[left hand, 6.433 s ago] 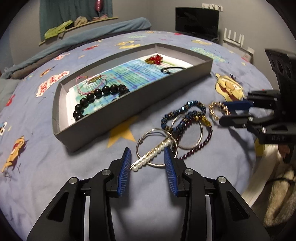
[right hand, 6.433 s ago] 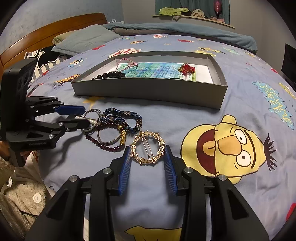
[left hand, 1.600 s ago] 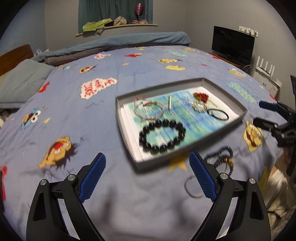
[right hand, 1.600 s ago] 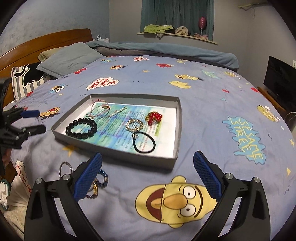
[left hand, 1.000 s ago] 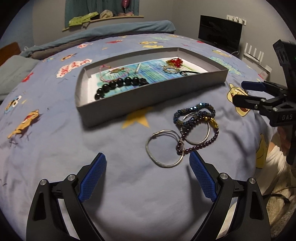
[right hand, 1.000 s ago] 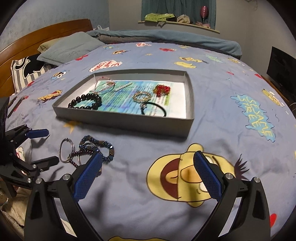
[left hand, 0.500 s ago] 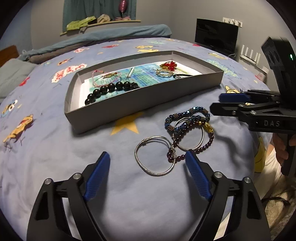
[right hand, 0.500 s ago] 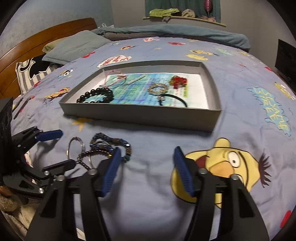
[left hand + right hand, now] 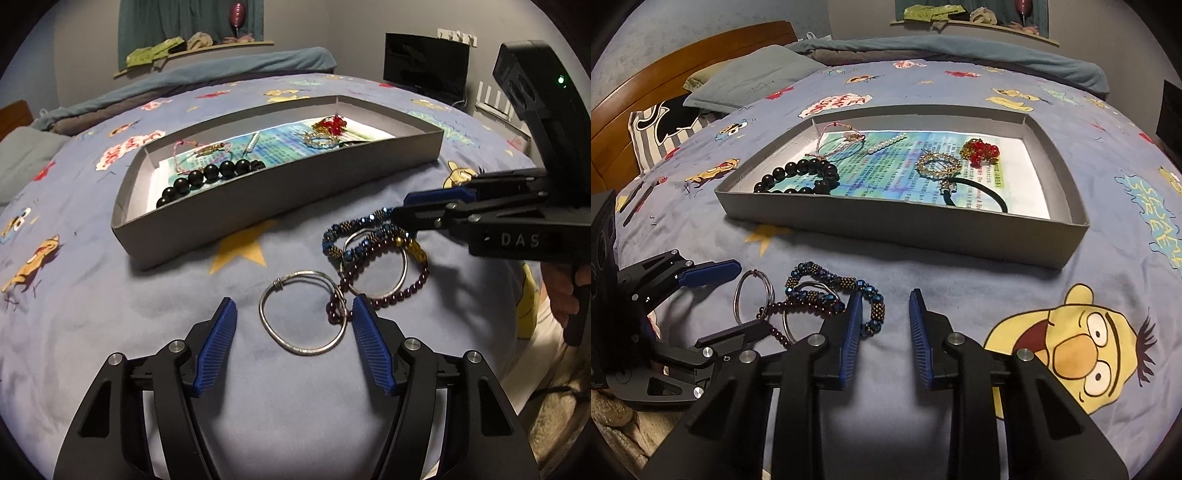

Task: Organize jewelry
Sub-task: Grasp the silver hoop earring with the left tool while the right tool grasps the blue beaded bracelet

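A grey box tray on the bed holds a black bead bracelet, a pink cord bracelet, a pearl clip, a gold ring brooch, a red bead piece and a black hair tie. In front of it lie a silver wire bangle, a blue-and-gold bead bracelet, a dark red bead bracelet and a second silver bangle. My left gripper is open around the silver wire bangle. My right gripper is open, its left finger at the blue bead bracelet.
The blue cartoon-print bedspread covers the bed. Pillows and a wooden headboard are at the far left in the right wrist view. A black screen stands beyond the bed. The bed's edge drops off at the near right.
Both grippers have come down and closer to the loose bracelets. Both have narrowed their jaws. The left now brackets the silver bangle; the right has reached the blue bead bracelet.
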The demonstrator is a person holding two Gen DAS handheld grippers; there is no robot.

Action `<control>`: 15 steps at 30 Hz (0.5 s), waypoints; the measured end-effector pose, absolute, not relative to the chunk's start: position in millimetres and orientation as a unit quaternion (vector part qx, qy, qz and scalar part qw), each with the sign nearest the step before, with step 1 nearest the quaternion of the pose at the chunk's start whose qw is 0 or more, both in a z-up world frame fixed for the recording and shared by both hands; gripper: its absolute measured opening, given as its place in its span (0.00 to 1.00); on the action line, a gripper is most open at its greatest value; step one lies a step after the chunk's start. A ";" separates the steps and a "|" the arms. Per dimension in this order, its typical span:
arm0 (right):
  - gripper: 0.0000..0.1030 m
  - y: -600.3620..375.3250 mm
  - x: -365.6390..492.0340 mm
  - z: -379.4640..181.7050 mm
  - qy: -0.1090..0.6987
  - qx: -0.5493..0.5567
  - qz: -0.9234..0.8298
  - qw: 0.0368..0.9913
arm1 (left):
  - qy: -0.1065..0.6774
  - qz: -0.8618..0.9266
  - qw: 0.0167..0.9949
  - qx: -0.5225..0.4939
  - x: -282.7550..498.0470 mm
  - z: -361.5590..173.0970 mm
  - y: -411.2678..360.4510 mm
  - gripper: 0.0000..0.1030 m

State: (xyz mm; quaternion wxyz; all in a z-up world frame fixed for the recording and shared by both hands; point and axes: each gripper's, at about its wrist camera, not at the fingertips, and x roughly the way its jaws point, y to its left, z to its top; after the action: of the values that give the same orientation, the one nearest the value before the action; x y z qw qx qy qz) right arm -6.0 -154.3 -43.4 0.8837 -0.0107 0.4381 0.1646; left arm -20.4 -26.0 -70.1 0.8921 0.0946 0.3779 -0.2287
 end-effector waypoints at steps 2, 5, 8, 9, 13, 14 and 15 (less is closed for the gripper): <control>0.22 -153.9 -2.8 -44.7 0.445 -0.005 0.170 0.879 | 0.378 -0.229 0.892 0.095 -18.8 -70.4 -26.8 0.56; 0.10 -152.9 -1.7 -45.2 0.451 -0.003 0.182 0.874 | 0.380 -0.233 0.890 0.100 -18.1 -70.9 -27.4 0.49; 0.08 -152.7 -4.4 -43.5 0.445 -0.007 0.185 0.876 | 0.380 -0.238 0.888 0.100 -18.5 -70.3 -26.0 0.49; 0.07 -152.9 -5.0 -42.7 0.443 -0.006 0.186 0.877 | 0.380 -0.239 0.888 0.099 -18.8 -69.5 -25.2 0.49; 0.07 -153.9 -9.1 -34.6 0.430 -0.008 0.190 0.883 | 0.379 -0.245 0.887 0.096 -22.6 -64.2 -22.7 0.48; 0.07 -154.5 -11.2 -30.6 0.423 -0.009 0.191 0.886 | 0.379 -0.247 0.887 0.094 -22.9 -62.3 -21.6 0.48; 0.07 -154.9 -12.4 -28.0 0.419 -0.009 0.191 0.888 | 0.379 -0.249 0.886 0.091 -23.2 -60.2 -20.3 0.48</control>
State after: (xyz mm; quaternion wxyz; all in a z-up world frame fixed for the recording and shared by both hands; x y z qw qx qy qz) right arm -12.4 -154.9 -28.0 0.8876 -0.0093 0.4188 0.1914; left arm -23.2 -20.3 -60.2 0.8865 0.0908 0.3793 -0.2490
